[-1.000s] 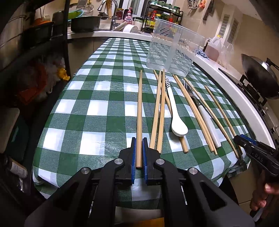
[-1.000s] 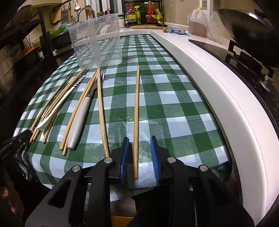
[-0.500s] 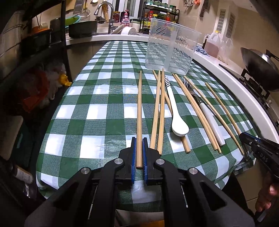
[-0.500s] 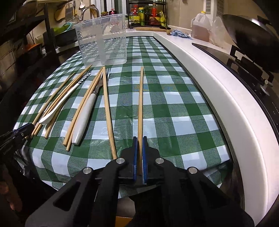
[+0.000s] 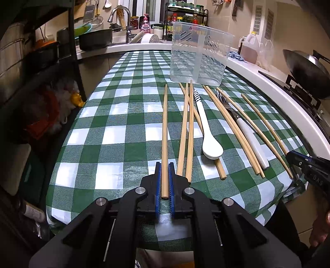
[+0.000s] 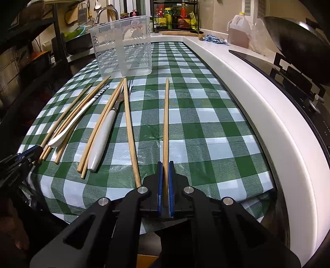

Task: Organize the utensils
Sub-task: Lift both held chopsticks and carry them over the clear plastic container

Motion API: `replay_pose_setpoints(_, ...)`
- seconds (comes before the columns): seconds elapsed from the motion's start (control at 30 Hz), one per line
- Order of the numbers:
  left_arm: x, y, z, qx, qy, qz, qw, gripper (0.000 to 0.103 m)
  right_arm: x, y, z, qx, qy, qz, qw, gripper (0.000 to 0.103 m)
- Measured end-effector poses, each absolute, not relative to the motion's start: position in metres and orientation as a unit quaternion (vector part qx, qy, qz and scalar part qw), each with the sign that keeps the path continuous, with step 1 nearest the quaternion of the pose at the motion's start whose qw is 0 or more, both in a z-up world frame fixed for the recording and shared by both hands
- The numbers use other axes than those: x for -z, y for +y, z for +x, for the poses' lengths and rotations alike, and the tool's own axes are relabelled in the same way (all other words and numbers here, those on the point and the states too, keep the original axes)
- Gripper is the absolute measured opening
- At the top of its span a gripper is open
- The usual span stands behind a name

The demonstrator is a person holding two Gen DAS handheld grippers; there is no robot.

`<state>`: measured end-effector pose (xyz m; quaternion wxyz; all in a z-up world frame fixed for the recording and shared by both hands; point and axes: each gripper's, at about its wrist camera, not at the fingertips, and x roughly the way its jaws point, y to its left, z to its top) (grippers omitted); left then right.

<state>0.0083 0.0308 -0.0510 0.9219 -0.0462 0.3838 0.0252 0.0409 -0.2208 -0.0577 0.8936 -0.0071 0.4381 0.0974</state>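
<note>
My left gripper is shut on the near end of a wooden chopstick that points away toward the clear plastic container. My right gripper is shut on another wooden chopstick, lifted slightly off the cloth. Several more chopsticks, a white spoon and a white-handled fork lie on the green checked tablecloth. The container also shows in the right wrist view. The right gripper also appears at the right edge of the left wrist view.
A white counter edge runs along the right with a stove and a black wok. A sink with pots, bottles and a spice rack stand at the back. A dark shelf is on the left.
My right gripper has closed on its chopstick and raised it a little. My left gripper stays shut on its chopstick and has lifted slightly.
</note>
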Motion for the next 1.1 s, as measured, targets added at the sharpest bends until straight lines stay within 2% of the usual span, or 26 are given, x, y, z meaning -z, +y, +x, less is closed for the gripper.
replay_pose_setpoints(0.53,0.000,0.016,-0.018,-0.022,0.289,0.007,0.957,0.006,-0.007,-0.227,0.024,-0.121,0.333,0.006,0.935,0.005)
replay_pose_setpoints(1.1,-0.037,0.023,-0.029,-0.018,0.260,-0.034,0.965,0.006,-0.048,-0.260,0.027,-0.126,0.311,0.069,0.939,0.005)
